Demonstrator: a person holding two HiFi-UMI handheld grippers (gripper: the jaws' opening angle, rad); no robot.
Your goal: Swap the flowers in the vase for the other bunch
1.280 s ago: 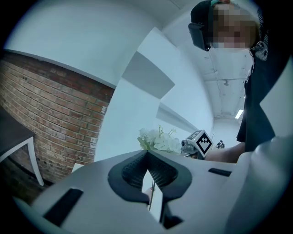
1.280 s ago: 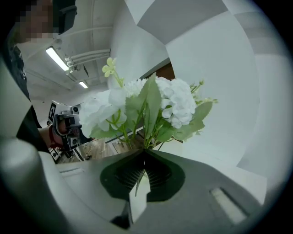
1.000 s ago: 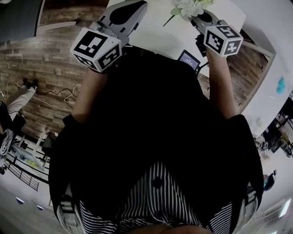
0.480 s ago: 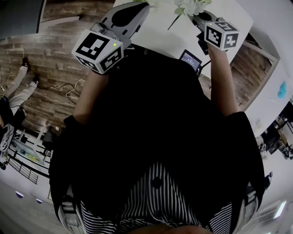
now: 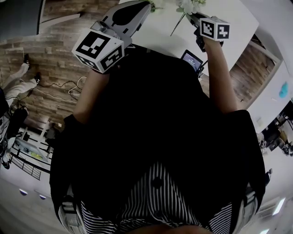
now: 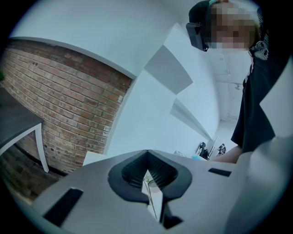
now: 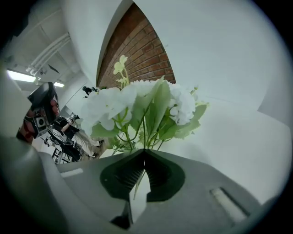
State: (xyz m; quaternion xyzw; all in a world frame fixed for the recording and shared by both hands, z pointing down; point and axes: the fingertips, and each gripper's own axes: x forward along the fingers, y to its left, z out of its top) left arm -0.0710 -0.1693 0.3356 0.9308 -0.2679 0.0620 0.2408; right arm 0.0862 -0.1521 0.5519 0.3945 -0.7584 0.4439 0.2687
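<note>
Well, your right gripper (image 7: 144,151) is coming down toward the white table (image 5: 158,34) — over the last second its marker cube (image 5: 214,28) is shrinking in the head view and sliding further in over the table. Its jaws are staying pressed together on the green stems of the white flowers (image 7: 137,107). That bunch is riding above the table with its blooms ahead of the jaw tips, and nothing of it seems to be touching the tabletop. Your left gripper (image 6: 147,153) is hovering at the table's left edge and is barely shifting. Its jaws are also meeting at the tips, and a thin stem (image 6: 152,194) is showing in the gap just behind them, so I am reading them as pinching that stem. A pale green sprig (image 5: 154,4) is peeking out beside that tip in the head view. It is likely the other bunch, though too little of it is showing for me to be sure. The vase is not appearing in any view, so I cannot tell whether it is standing empty. I am judging that you are bringing the white bunch down for placing — into the vase or onto the table — so the swap is looking about midway.
</note>
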